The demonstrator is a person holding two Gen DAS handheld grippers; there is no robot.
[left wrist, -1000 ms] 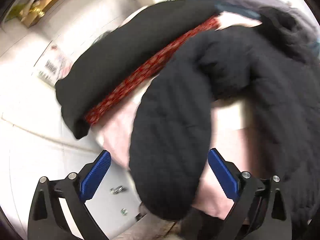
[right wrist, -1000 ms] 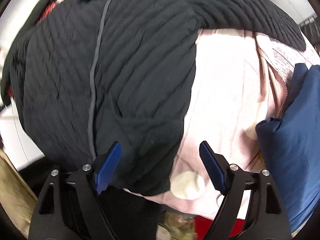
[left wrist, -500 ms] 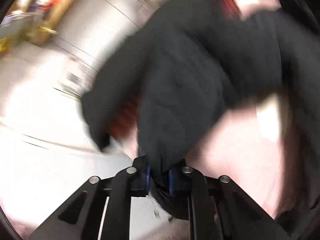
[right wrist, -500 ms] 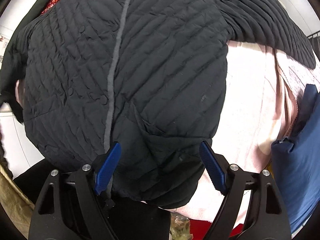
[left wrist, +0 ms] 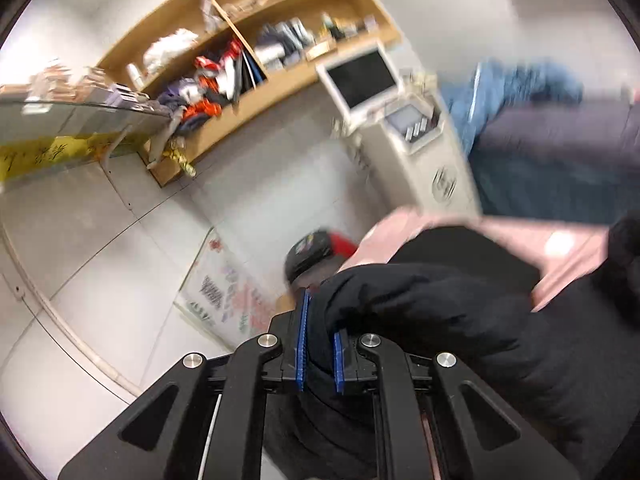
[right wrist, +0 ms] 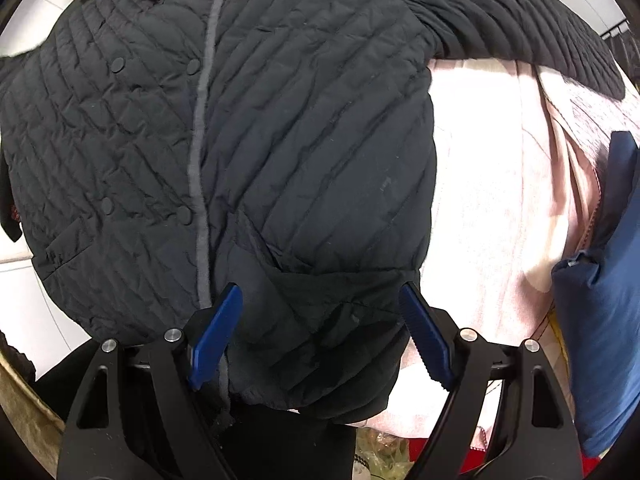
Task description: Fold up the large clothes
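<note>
Since a second ago, the left gripper (left wrist: 319, 344) has clamped its blue pads on a sleeve of the black quilted padded jacket (left wrist: 420, 300) and lifted it off the pale pink cloth (left wrist: 560, 236); its view now takes in a wooden wall shelf (left wrist: 280, 76) and a white machine with a dark screen (left wrist: 360, 80) beyond the jacket. Writing on a floor sheet (left wrist: 228, 300) left of the jacket is too blurred to read.

Right wrist view: the right gripper (right wrist: 320, 320) hangs with jaws wide apart over the jacket's (right wrist: 280, 140) hem, holding nothing. A dark blue folded garment (right wrist: 600, 320) lies right of the jacket.
</note>
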